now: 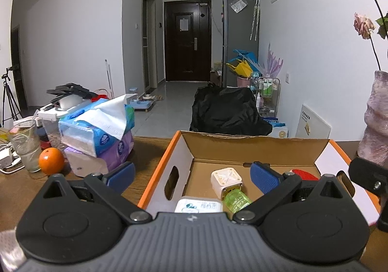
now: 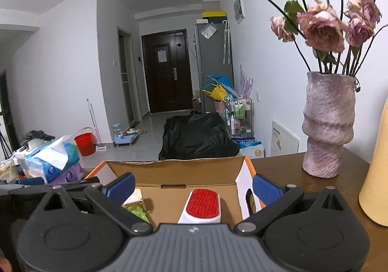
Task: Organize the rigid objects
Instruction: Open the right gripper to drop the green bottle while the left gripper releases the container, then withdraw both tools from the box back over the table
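An open cardboard box with orange edges (image 1: 167, 162) (image 2: 242, 175) sits on the wooden table. Inside lie a white plug-in device with a green bottle (image 1: 229, 187) (image 2: 135, 201), a white flat case with green print (image 1: 197, 205), and a lint brush with a red pad (image 2: 202, 204) (image 1: 304, 173). My left gripper (image 1: 191, 175) is open and empty above the box's left side. My right gripper (image 2: 194, 187) is open and empty above the box's right side, over the lint brush.
Tissue packs (image 1: 97, 133) (image 2: 53, 162), an orange (image 1: 51, 160) and a glass (image 1: 25, 148) stand left of the box. A purple vase with dried roses (image 2: 327, 126) (image 1: 374, 121) and a yellow object (image 2: 375, 175) stand on the right.
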The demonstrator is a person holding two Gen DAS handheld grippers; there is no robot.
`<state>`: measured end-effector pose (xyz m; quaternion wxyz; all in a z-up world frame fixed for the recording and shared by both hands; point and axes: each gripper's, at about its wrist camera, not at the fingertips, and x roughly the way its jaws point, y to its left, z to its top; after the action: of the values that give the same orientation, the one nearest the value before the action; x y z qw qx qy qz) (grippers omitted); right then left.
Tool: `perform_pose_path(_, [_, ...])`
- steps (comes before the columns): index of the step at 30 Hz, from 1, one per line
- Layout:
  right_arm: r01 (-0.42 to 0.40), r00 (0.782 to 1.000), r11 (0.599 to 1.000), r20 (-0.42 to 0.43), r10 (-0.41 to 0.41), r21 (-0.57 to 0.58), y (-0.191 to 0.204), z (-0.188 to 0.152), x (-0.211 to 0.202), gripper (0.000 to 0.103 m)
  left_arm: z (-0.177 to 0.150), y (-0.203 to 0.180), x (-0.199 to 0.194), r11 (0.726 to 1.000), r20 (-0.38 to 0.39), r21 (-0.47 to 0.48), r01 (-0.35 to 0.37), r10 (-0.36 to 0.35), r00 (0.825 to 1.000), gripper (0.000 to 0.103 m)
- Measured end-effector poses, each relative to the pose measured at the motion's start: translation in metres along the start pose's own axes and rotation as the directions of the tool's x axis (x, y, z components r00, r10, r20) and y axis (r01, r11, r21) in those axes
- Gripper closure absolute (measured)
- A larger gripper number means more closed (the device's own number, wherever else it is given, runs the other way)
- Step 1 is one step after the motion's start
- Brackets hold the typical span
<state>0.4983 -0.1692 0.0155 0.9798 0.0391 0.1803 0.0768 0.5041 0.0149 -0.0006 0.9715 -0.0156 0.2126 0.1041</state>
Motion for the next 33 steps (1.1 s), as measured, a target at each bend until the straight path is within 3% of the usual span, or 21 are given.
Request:
perform_pose_path(7, [-0.012,1.0,0.999,0.019,0.013,-0.036,0.0,-0.008,-0.03,0.0,-0.013,0.005,-0.025,1.0,0.004,0.014,0.0,0.0,1.0,0.0])
perform_pose_path(33, [-0.003,0.999,0.996,-0.043,0.0,-0.084,-0.018,-0.056,-0.106,0.0,-0.067,0.006,-0.109,0.996,-0.05,0.06,0.061,-0.058,0.997,0.0])
